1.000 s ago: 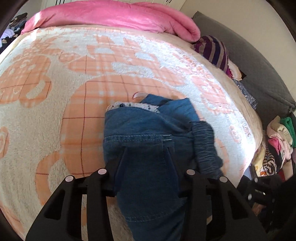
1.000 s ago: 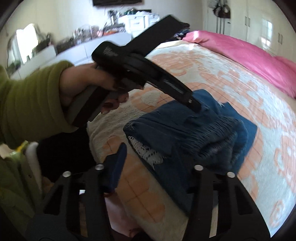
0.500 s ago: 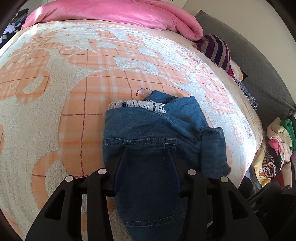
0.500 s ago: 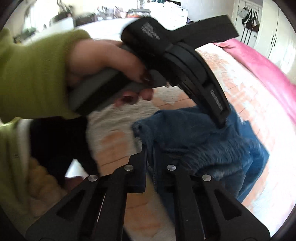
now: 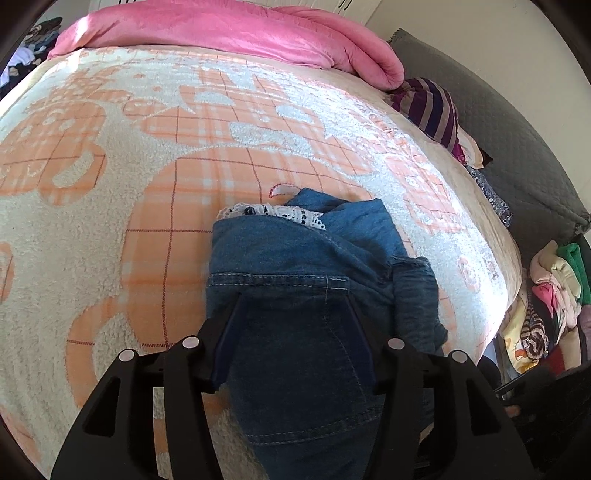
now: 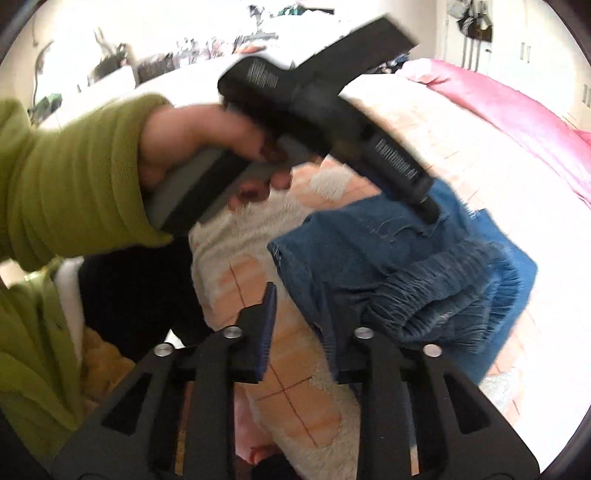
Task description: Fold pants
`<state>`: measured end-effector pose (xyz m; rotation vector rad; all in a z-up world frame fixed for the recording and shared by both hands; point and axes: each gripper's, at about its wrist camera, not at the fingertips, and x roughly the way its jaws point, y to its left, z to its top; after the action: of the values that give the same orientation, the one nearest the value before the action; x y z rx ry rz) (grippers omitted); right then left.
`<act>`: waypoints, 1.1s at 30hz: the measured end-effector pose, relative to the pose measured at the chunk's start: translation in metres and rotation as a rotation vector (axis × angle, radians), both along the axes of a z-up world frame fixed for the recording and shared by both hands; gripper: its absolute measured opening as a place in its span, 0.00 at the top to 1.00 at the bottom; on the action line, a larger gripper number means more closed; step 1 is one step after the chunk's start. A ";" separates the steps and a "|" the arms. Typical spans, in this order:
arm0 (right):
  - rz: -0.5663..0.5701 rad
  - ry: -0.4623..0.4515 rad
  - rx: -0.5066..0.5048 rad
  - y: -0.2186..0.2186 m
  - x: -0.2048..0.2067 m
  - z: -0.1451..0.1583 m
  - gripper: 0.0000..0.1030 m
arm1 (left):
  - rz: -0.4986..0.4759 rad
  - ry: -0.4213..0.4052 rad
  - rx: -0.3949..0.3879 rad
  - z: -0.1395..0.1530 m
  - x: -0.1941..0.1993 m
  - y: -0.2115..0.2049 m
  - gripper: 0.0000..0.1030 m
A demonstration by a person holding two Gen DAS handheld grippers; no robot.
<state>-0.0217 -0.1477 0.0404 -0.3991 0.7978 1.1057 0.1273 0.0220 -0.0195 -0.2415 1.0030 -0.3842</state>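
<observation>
The blue denim pants [image 5: 306, 288] lie bunched and partly folded on the orange-and-cream blanket [image 5: 147, 192], with white lace trim showing at the far edge. My left gripper [image 5: 293, 314] has its fingers spread wide over the near denim, pressing on it; it also shows from outside in the right wrist view [image 6: 424, 206], tip on the pants [image 6: 369, 266]. My right gripper [image 6: 299, 321] is open at the pants' near corner, its right finger against the gathered waistband [image 6: 443, 295].
A pink duvet [image 5: 240, 29] lies across the far end of the bed. A striped garment [image 5: 432, 107] and a grey cushion [image 5: 517, 147] sit at the right edge. A clothes pile [image 5: 546, 295] lies beyond the bed's right side.
My right gripper was open, closed on the pants' corner half a second ago, and has opened again. The waistband flap has settled flatter. My left gripper has stayed on the denim.
</observation>
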 end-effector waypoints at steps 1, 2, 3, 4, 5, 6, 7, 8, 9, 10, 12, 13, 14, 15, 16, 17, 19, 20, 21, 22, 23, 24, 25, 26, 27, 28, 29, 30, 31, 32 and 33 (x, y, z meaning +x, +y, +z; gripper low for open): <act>-0.015 -0.009 0.016 -0.004 0.001 0.007 0.75 | 0.000 -0.004 0.004 0.001 -0.001 0.000 0.49; -0.037 -0.019 0.039 -0.011 0.002 0.016 0.69 | 0.000 -0.011 0.008 0.003 -0.002 0.000 0.49; -0.055 -0.025 0.059 -0.018 -0.001 0.020 0.60 | 0.000 -0.017 0.011 0.005 -0.003 -0.001 0.47; -0.076 -0.029 0.083 -0.024 0.000 0.026 0.56 | 0.001 -0.022 0.014 0.006 -0.004 0.000 0.46; -0.110 -0.031 0.110 -0.032 0.004 0.032 0.48 | 0.004 -0.031 0.019 0.009 -0.006 0.000 0.45; -0.138 -0.034 0.123 -0.034 0.011 0.038 0.39 | 0.005 -0.037 0.023 0.011 -0.007 0.000 0.45; -0.171 -0.040 0.134 -0.039 0.014 0.041 0.36 | 0.005 -0.043 0.025 0.013 -0.007 0.001 0.45; -0.214 -0.044 0.146 -0.046 0.019 0.045 0.32 | 0.006 -0.051 0.028 0.016 -0.009 0.001 0.45; -0.241 -0.046 0.151 -0.052 0.022 0.044 0.29 | 0.008 -0.058 0.030 0.018 -0.010 0.001 0.45; -0.269 -0.049 0.154 -0.058 0.027 0.046 0.28 | 0.009 -0.064 0.033 0.020 -0.011 0.001 0.45; -0.343 -0.054 0.152 -0.068 0.034 0.046 0.21 | 0.013 -0.083 0.042 0.026 -0.014 0.002 0.41; -0.373 -0.051 0.153 -0.073 0.038 0.045 0.20 | 0.015 -0.093 0.047 0.028 -0.015 0.002 0.39; -0.414 -0.045 0.154 -0.079 0.043 0.045 0.17 | 0.018 -0.099 0.051 0.030 -0.016 0.002 0.35; -0.445 -0.039 0.157 -0.085 0.045 0.045 0.16 | 0.020 -0.106 0.053 0.032 -0.018 0.003 0.34; -0.471 -0.032 0.165 -0.090 0.047 0.045 0.15 | 0.020 -0.112 0.054 0.034 -0.020 0.003 0.34; -0.499 -0.020 0.172 -0.093 0.052 0.041 0.15 | 0.021 -0.117 0.057 0.036 -0.022 0.002 0.34; -0.532 -0.013 0.171 -0.093 0.058 0.034 0.14 | 0.022 -0.127 0.062 0.040 -0.025 0.002 0.34; -0.552 -0.011 0.166 -0.092 0.061 0.032 0.12 | 0.023 -0.131 0.064 0.042 -0.027 0.002 0.30; -0.563 -0.010 0.163 -0.091 0.062 0.028 0.11 | 0.027 -0.133 0.066 0.043 -0.028 0.003 0.16; -0.572 -0.009 0.163 -0.090 0.063 0.027 0.11 | 0.031 -0.137 0.066 0.044 -0.029 0.003 0.13; -0.580 -0.005 0.162 -0.092 0.064 0.024 0.11 | 0.036 -0.145 0.063 0.046 -0.031 0.004 0.12; -0.588 -0.002 0.161 -0.094 0.066 0.021 0.11 | 0.037 -0.151 0.059 0.048 -0.033 0.005 0.12; -0.595 -0.001 0.160 -0.095 0.066 0.021 0.11 | 0.039 -0.154 0.057 0.050 -0.034 0.006 0.12; -0.599 0.002 0.157 -0.094 0.069 0.017 0.10 | 0.044 -0.157 0.057 0.051 -0.036 0.006 0.11; -0.604 0.004 0.156 -0.093 0.069 0.016 0.10 | 0.049 -0.161 0.056 0.053 -0.037 0.007 0.10; -0.610 0.006 0.156 -0.094 0.070 0.015 0.10 | 0.050 -0.163 0.055 0.053 -0.038 0.008 0.09; -0.614 0.008 0.157 -0.094 0.070 0.013 0.10 | 0.051 -0.164 0.055 0.054 -0.039 0.008 0.09; -0.617 0.011 0.157 -0.095 0.070 0.013 0.09 | 0.052 -0.164 0.056 0.054 -0.040 0.008 0.08; -0.619 0.014 0.157 -0.095 0.070 0.012 0.09 | 0.052 -0.163 0.058 0.054 -0.041 0.009 0.08; -0.629 0.014 0.154 -0.096 0.071 0.011 0.09 | 0.054 -0.163 0.060 0.054 -0.042 0.008 0.08; -0.633 0.019 0.153 -0.096 0.072 0.010 0.09 | 0.055 -0.163 0.063 0.054 -0.043 0.009 0.08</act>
<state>0.0498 -0.2442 0.0508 0.0043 0.7752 0.5701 0.0845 0.0307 0.0345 -0.1780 0.8453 -0.3167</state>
